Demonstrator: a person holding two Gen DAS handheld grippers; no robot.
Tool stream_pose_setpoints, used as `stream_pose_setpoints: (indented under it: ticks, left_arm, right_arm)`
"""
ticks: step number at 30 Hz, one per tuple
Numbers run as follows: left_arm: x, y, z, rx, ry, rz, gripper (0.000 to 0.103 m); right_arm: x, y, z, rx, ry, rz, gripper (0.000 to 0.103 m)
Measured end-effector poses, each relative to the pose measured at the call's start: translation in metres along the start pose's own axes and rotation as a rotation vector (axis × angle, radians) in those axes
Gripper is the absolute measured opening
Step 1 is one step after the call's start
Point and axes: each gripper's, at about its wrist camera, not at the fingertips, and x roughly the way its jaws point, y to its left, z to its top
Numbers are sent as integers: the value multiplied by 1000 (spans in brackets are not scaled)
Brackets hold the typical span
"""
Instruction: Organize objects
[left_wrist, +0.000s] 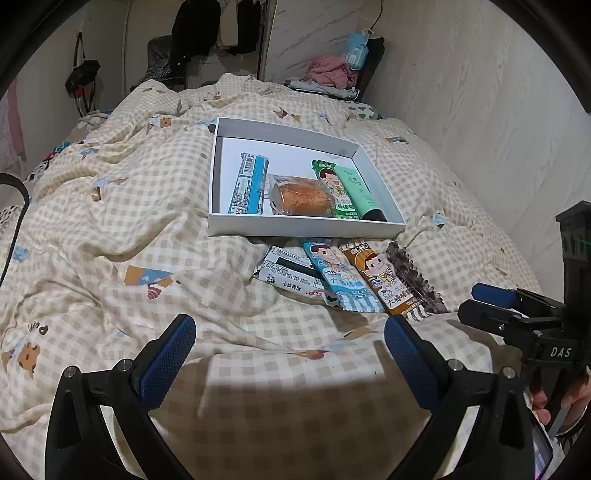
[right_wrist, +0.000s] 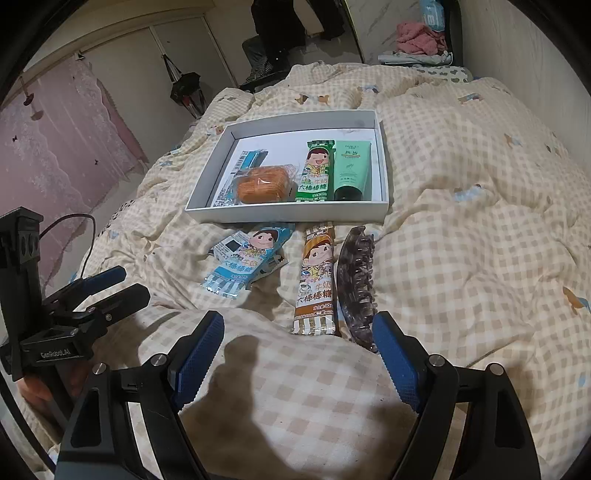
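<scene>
A white box (left_wrist: 295, 229) (right_wrist: 284, 214) lies on the bed. It holds a blue wrapper (left_wrist: 249, 188), a wrapped bun (left_wrist: 301, 197) (right_wrist: 263, 188), a green candy pack (left_wrist: 334, 188) (right_wrist: 316, 170) and a green tube (left_wrist: 360, 194) (right_wrist: 351, 170). In front of it lie a white-black pack (left_wrist: 288, 275), a blue candy pack (left_wrist: 341, 278) (right_wrist: 245, 264), a brown candy pack (left_wrist: 384, 280) (right_wrist: 317, 280) and a hair claw (left_wrist: 415, 280) (right_wrist: 357, 284). My left gripper (left_wrist: 290, 354) is open and empty near the front. My right gripper (right_wrist: 297, 350) is open and empty, its right fingertip beside the claw.
The checked quilt (left_wrist: 129, 206) (right_wrist: 480, 221) is rumpled with folds. A wall (left_wrist: 480, 92) runs along the right. Clothes and a blue bag (left_wrist: 354, 51) sit at the bed's far end. A cable (left_wrist: 14, 229) hangs at the left.
</scene>
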Motion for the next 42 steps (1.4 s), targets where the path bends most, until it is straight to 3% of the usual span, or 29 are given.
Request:
stream_pose_setpoints:
  ticks: [42]
  left_arm:
    - [1, 3, -2, -7, 13, -4, 102]
  right_arm:
    - [3, -2, 0, 4, 8, 3, 84]
